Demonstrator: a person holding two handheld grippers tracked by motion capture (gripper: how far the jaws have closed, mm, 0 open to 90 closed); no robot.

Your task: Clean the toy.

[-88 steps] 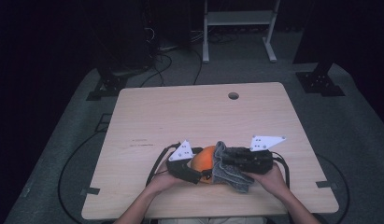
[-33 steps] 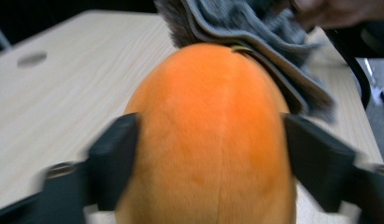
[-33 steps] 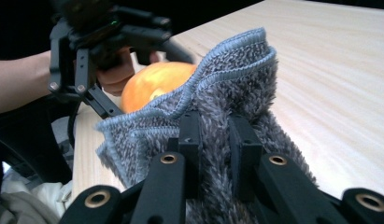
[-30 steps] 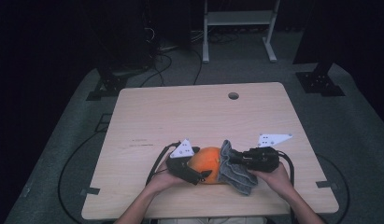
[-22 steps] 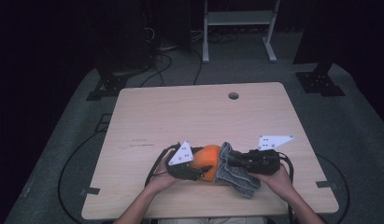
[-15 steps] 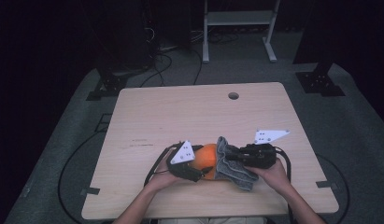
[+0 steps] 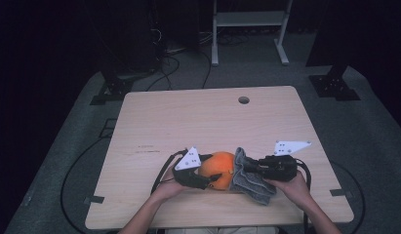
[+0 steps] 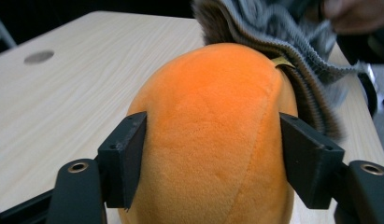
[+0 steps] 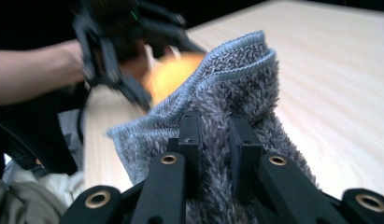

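Observation:
An orange plush ball (image 7: 218, 165) (image 8: 213, 135) rests near the table's front edge. My left gripper (image 7: 211, 176) (image 8: 213, 154) reaches in from the ball's left. Its jaws have just been closing with the ball between them, and both pads (image 8: 126, 158) now press into the plush. A grey fluffy towel (image 7: 251, 187) (image 9: 236, 79) lies bunched against the ball's right side and partly over it. My right gripper (image 7: 248, 169) (image 9: 213, 135) is shut on a fold of that towel. In the right gripper view the ball (image 9: 173, 74) peeks out blurred behind the towel.
The light wooden table (image 7: 188, 122) has a cable hole (image 7: 244, 100) near its far edge. Black cables (image 7: 161, 170) trail from both grippers toward the front edge. Dark carpet, stand feet and a white frame (image 7: 249, 19) lie beyond the table.
The left gripper's jaws have drawn in on the orange ball. The right gripper and the towel have shifted only slightly against the ball's right side.

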